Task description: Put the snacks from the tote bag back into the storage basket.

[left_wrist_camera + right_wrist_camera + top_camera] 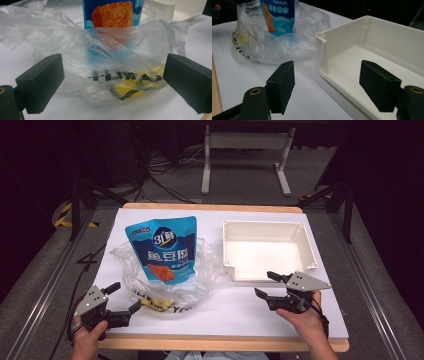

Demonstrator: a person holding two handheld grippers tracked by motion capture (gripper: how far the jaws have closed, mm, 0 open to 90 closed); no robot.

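Blue pouch reads "Fishtofu", in clear plastic bag.

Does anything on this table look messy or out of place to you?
Nothing is spilled or broken. The one untidy thing is the crumpled clear plastic bag, with the blue snack pouch sticking out of it. The white tray sits square and empty. Both grippers wait with jaws open.
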